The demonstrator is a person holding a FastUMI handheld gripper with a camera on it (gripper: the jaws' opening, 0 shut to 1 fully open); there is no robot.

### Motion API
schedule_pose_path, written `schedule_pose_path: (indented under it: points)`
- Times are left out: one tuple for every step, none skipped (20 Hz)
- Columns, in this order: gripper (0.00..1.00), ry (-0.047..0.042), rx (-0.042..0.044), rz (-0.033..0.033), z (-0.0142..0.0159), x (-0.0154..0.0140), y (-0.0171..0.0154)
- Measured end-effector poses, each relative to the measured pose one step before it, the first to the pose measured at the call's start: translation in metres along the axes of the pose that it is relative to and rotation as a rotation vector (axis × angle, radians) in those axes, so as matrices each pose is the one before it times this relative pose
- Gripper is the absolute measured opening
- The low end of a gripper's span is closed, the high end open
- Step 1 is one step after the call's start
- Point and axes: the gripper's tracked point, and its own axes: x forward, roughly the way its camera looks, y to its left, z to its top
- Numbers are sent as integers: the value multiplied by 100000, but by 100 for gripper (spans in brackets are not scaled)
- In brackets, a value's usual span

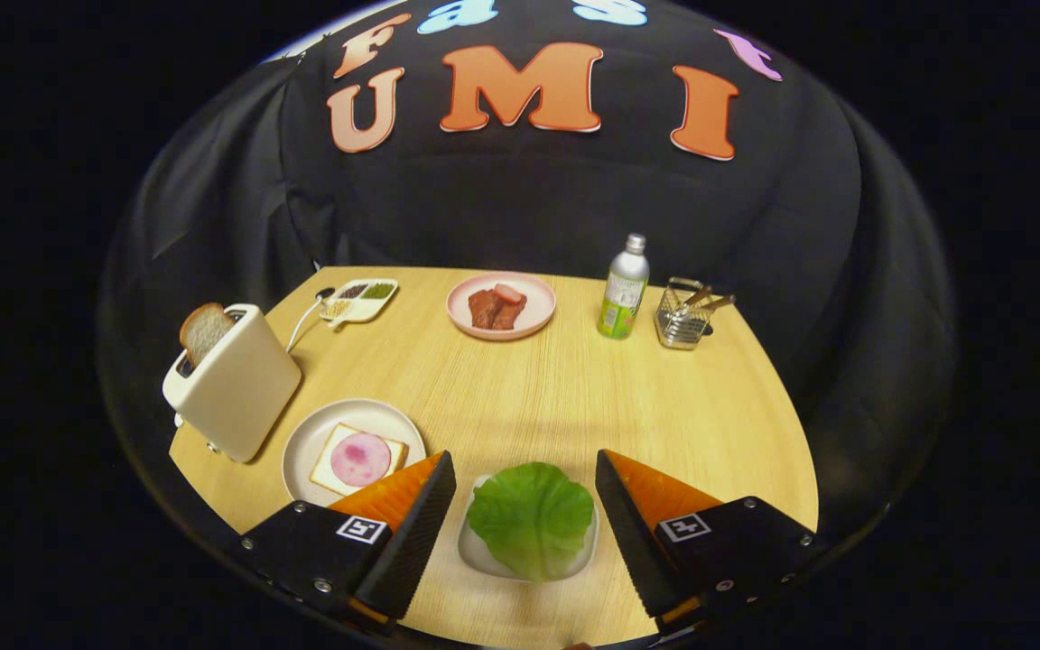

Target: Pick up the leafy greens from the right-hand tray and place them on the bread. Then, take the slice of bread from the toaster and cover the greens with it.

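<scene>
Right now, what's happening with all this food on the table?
A hand-held gripper hangs open over a green lettuce leaf lying on a small white tray, the leaf between its orange fingers, not yet gripped. Beside it, a white plate holds bread topped with pink ham. A second brown-crusted bread slice sticks up from the cream toaster.

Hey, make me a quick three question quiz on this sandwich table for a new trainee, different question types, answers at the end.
1. True or false: the tongs are shut on the lettuce leaf.
2. Multiple choice: what tops the bread on the plate near the toaster? A) cheese B) a round slice of ham C) tomato
3. Fill in: the spare bread slice sticks out of the ____.

Key:
1. False; they are open, one finger on either side of the leaf in its small tray.
2. B
3. toaster
</scene>
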Motion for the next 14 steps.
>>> schedule_pose_path:
  points:
    - [93,3669,-1197,1048,-1056,523,-1]
    - [92,4038,-1490,726,-1161,631,192]
    - [92,3803,-1478,361,-1140,736,7]
    - [91,3704,-1188,793,-1079,584,25]
    - [90,3463,-775,940,-855,474,-48]
    - [90,2762,-429,1417,-765,574,33]
    - [89,2935,-150,614,-681,717,6]
    - [89,2958,-348,647,-695,836,179]
    - [88,2239,-451,-264,-388,700,-97]
    - [87,1915,-698,-728,-308,672,-327]
    - [87,1303,-441,-236,-19,646,-183]
    - [87,1685,-86,616,-205,530,75]
    - [87,1912,-137,676,-165,513,118]
    - [87,1806,-153,638,-174,498,130]
